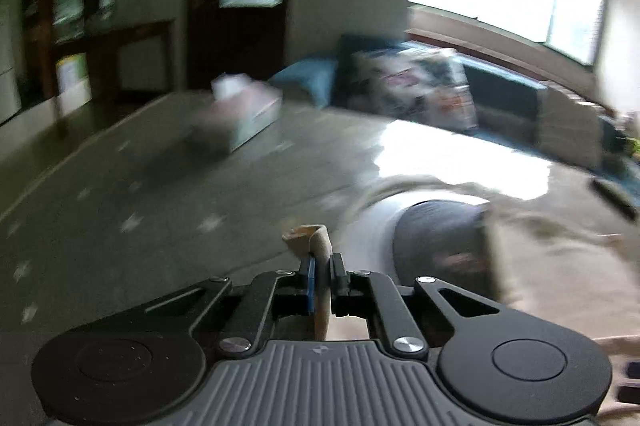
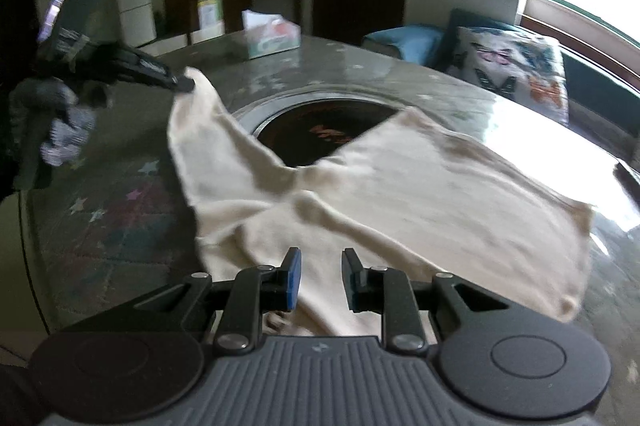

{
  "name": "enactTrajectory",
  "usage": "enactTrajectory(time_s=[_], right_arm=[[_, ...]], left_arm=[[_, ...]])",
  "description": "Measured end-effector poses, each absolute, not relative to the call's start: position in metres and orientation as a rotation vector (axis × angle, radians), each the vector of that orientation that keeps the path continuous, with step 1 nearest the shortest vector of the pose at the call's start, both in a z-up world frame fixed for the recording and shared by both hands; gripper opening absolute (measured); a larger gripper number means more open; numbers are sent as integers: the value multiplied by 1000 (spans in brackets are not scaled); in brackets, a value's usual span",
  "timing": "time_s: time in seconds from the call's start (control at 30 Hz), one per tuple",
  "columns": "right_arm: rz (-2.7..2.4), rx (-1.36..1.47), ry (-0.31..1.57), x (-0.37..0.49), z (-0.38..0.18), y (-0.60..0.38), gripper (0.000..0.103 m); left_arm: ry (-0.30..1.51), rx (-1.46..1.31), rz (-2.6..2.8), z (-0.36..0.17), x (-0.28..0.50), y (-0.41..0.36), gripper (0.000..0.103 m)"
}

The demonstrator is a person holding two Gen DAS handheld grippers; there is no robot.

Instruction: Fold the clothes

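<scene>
My left hand-held gripper (image 1: 322,268) is clamped on a corner of the cream garment (image 2: 400,186), lifting it off the counter (image 2: 120,226) – soft, light, limp; my right hand-held gripper (image 2: 318,280) gapes above its near hem – I'd pinch there

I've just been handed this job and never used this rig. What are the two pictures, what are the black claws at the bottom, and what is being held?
Each picture comes from a camera on a hand-held gripper, looking along its two fingers. In the left wrist view, the left gripper is shut on a corner of the cream garment. The right wrist view shows the right gripper open above that garment, which is spread on the round table over its dark centre inset. A tissue box stands at the far side.
</scene>
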State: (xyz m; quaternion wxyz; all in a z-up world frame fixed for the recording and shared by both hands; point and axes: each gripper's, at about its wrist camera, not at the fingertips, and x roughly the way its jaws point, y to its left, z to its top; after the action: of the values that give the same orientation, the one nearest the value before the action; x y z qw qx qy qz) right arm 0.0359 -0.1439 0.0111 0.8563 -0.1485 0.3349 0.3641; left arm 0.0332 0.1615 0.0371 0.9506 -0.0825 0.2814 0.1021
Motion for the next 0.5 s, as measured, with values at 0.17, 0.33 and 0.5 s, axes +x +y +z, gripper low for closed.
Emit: enactTrajectory(time_s=[0.17,0.33,0.5], right_arm=[[670,-245,695,38,16,-183,22],[560,-164,684,38,16,-232,22],[443,-89,687,34,11,-283,22]], left_arm=[[511,-116,10,73,35,97,7],[494,-66,-183,89,39,30,7],[528,-14,-318,81,43,-24,7]])
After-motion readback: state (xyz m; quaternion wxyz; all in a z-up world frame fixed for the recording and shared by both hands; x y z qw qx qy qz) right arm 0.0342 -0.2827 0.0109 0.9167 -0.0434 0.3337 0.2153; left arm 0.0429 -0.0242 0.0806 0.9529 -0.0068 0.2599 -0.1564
